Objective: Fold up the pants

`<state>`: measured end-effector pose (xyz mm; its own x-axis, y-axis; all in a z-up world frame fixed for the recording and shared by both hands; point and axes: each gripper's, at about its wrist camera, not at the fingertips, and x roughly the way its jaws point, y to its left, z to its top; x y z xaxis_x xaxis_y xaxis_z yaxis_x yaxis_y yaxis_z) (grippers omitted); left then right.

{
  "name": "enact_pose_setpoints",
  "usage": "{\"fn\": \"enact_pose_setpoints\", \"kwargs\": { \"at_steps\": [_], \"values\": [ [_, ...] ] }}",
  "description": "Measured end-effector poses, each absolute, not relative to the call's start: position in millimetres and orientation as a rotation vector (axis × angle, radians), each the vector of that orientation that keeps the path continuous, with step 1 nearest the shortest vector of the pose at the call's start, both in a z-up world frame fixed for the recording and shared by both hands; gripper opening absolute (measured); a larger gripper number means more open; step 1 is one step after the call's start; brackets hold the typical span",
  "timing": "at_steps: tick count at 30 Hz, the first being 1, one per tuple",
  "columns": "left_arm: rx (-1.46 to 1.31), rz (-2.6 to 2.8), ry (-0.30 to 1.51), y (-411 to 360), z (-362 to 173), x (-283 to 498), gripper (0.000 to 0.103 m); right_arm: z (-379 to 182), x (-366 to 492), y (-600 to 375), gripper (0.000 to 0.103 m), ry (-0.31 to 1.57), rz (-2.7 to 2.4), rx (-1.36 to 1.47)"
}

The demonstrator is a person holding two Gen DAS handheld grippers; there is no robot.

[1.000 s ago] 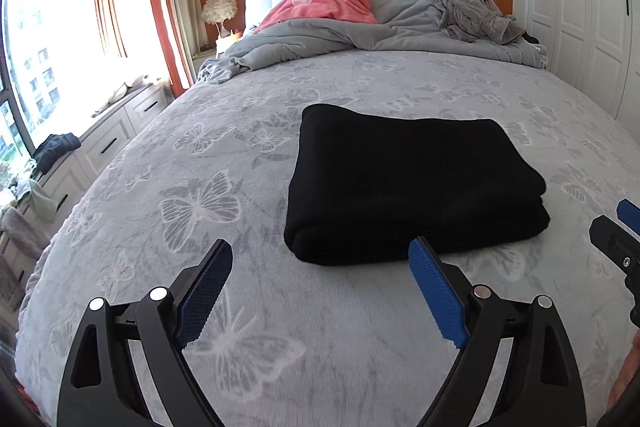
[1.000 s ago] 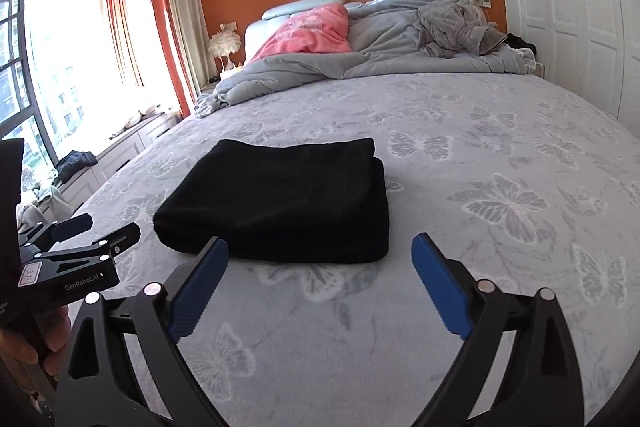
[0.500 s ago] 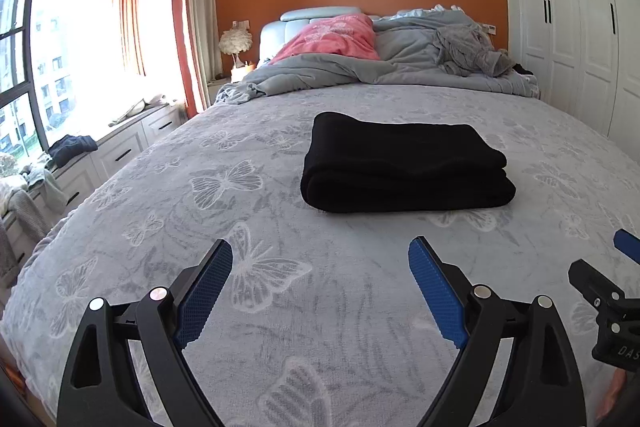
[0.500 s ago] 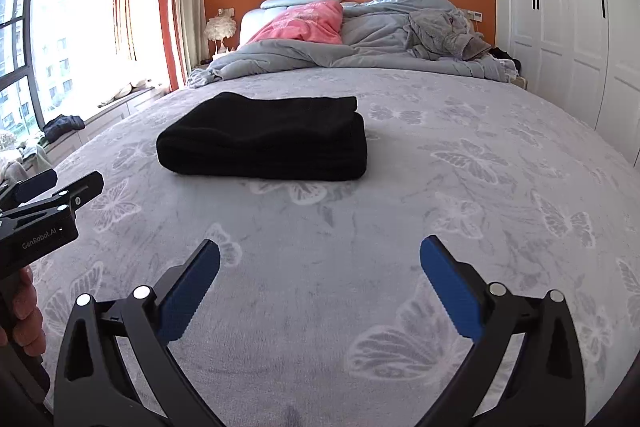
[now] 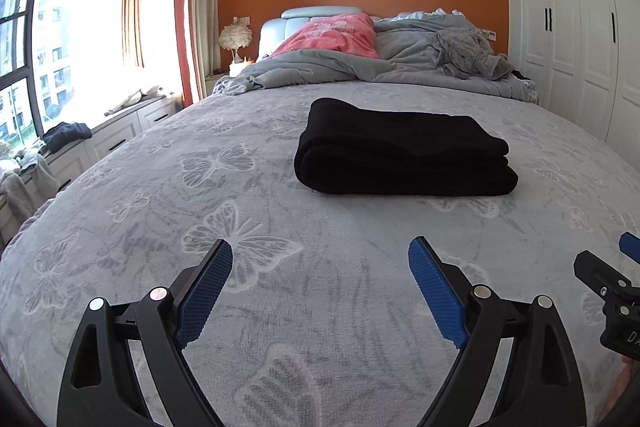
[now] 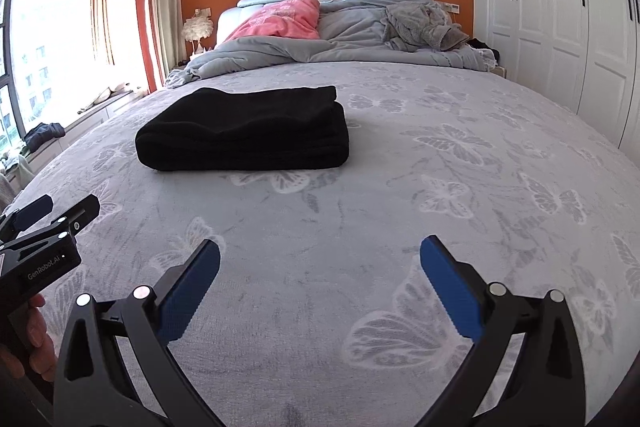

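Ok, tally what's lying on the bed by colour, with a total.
Black: 1, the folded pants
Pink: 1, the pillow
Grey: 2, the rumpled duvet and the crumpled garment on it
Total: 4

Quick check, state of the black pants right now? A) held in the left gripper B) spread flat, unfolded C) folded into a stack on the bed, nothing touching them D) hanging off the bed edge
C: the black pants lie as a folded stack on the bedspread, and the left gripper and right gripper are both open, short of them.
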<state>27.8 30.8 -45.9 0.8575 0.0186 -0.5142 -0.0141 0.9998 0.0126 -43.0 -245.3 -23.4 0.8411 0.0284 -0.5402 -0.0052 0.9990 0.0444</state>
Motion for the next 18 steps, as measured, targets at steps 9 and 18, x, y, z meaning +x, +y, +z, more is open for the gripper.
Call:
{"fn": "enact_pose_setpoints", "kwargs": {
  "at_steps": [9, 18],
  "values": [
    [-0.004, 0.020, 0.586, 34, -52, 35, 0.087, -34, -32, -254, 0.098, 0.637, -0.003, 0.071],
    [0.016, -0.001, 0.607, 29, -55, 38, 0.087, -33, -35, -242, 0.098, 0.624, -0.003, 0.014]
  ]
}}
